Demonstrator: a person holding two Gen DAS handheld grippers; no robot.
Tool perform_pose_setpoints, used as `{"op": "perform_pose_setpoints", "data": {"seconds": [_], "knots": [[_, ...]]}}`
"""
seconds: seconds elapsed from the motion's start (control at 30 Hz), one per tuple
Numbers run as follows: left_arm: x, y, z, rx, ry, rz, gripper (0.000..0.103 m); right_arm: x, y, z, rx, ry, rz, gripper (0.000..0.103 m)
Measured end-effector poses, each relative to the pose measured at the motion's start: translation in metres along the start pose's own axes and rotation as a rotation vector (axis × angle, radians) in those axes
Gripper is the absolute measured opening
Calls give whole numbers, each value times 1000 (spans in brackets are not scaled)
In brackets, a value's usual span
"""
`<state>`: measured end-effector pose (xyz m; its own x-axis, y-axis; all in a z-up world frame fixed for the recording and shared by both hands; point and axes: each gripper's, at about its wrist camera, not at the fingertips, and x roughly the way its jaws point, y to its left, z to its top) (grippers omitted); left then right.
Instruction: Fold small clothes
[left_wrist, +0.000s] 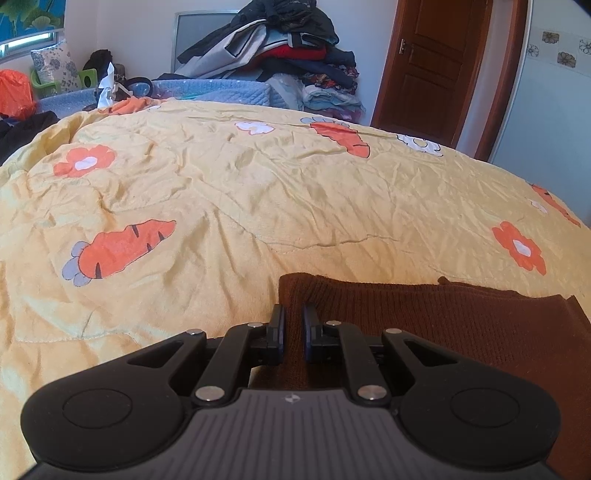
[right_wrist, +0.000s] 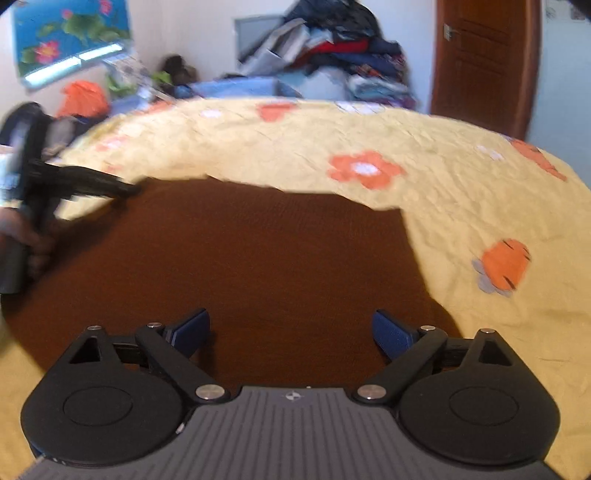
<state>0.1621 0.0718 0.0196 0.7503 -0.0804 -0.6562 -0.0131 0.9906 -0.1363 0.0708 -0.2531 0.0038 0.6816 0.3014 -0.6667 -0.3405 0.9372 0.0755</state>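
Brown knitted garment (right_wrist: 236, 266) lies spread flat on the bed, over a yellow quilt (left_wrist: 258, 192) printed with orange carrots and flowers. It sits at the near side of the quilt; from the right wrist view its far edge runs across the middle of the bed and its right edge slants back toward the camera. Left gripper (left_wrist: 293, 325) is clenched on the garment's far left corner: a ridge of ribbed knit stands pinched between the two blue pads, jaws almost together. In the right wrist view that same left gripper (right_wrist: 122, 189) appears blurred at the left, tips at the cloth's corner, a hand (right_wrist: 22, 240) wrapped round its handle. Right gripper (right_wrist: 291, 328) is released, jaws spread wide, blue pads well apart above the near middle of the garment with only flat fabric showing between them; whether the pads touch the cloth cannot be told. Right wrist picture is smeared by motion. Beyond the far side of the bed, a tall heap of mixed clothes (left_wrist: 288, 48) is stacked against the wall, a brown wooden door (left_wrist: 432, 62) to its right, an orange bag (left_wrist: 14, 92) at far left.
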Motion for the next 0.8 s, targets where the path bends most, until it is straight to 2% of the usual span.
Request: {"op": "perform_pose_setpoints", "data": {"seconds": [0.07,0.13,0.2,0.27,0.37,0.4,0.47,0.5,0.57,0.63,0.7,0.73,0.77,0.8], "knots": [[-1,1,0,-6,0,-5,11,9,2,-12,-34,42,-16,103],[-2,1,0,-9,0,-7,11,9,-2,-28,-104,-22,9,103],[-1,2,0,-10,-1,-7,11,4,-5,-24,-79,-4,1,101],[0,4,0,-14,-2,-11,11,-2,0,-12,-31,29,-30,93],[0,5,0,-22,-1,-18,11,-15,10,-7,-27,-17,6,98],[0,5,0,-22,-2,-17,11,-14,12,-10,-42,-11,8,99],[0,5,0,-15,-2,-14,11,5,11,-24,-84,69,-22,103],[-1,5,0,-10,0,-10,11,3,10,-35,-138,-3,-13,103],[-13,7,1,-12,1,-2,16,-4,7,-34,-104,9,-4,101],[-45,19,-5,-77,-36,-29,17,-22,5,-26,-41,34,-25,98],[-88,38,-20,-164,-88,-92,28,-51,-9,-28,46,-6,-3,100],[-111,49,-32,-217,-116,-128,45,-68,-18,-33,100,-30,6,102],[-130,57,-46,-268,-138,-138,67,-80,-29,-39,160,-43,11,102],[-146,63,-60,-301,-155,-138,72,-89,-42,-46,232,-44,17,102]]}}
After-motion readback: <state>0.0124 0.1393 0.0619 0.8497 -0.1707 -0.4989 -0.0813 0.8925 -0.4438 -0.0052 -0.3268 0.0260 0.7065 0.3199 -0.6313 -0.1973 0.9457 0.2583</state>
